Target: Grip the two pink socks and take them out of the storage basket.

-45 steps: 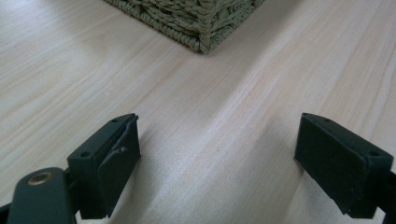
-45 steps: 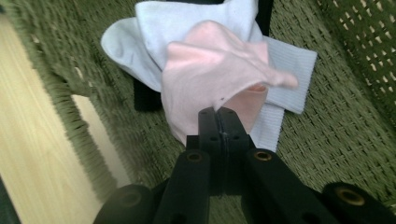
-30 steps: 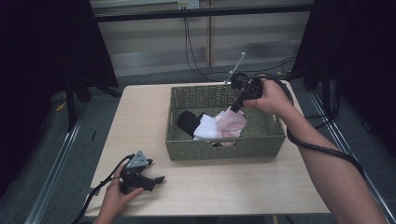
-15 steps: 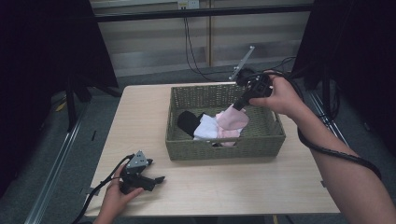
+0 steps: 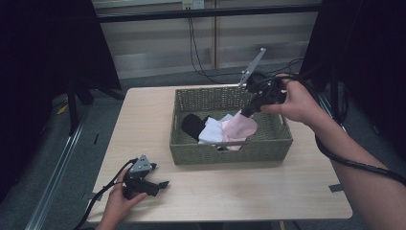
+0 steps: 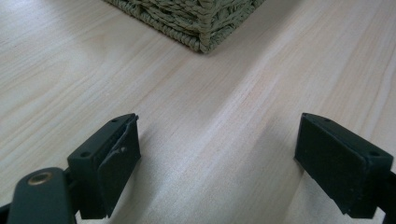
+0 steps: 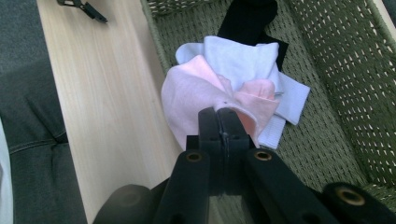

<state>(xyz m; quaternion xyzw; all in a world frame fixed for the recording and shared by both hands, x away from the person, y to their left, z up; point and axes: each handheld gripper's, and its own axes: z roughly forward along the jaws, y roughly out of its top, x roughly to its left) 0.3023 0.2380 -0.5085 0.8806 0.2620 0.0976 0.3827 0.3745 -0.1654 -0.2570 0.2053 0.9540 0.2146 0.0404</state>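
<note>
A pink sock (image 5: 239,128) is pinched at its upper edge between the pressed-together jaws of the right gripper (image 5: 248,112) and is hung over the right half of the woven basket (image 5: 230,148), its long axis drooping from the jaws toward the white sock (image 5: 210,134) and black sock (image 5: 192,125) lying below. The bare table (image 5: 143,120) lies to the left, beyond the near rim. The left gripper (image 5: 160,184), jaws spread and empty, is rested well apart at the front left corner.

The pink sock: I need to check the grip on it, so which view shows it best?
The right gripper view: the right gripper is shut on the pink sock up close. The high view shows it small, hanging over the basket.
</note>
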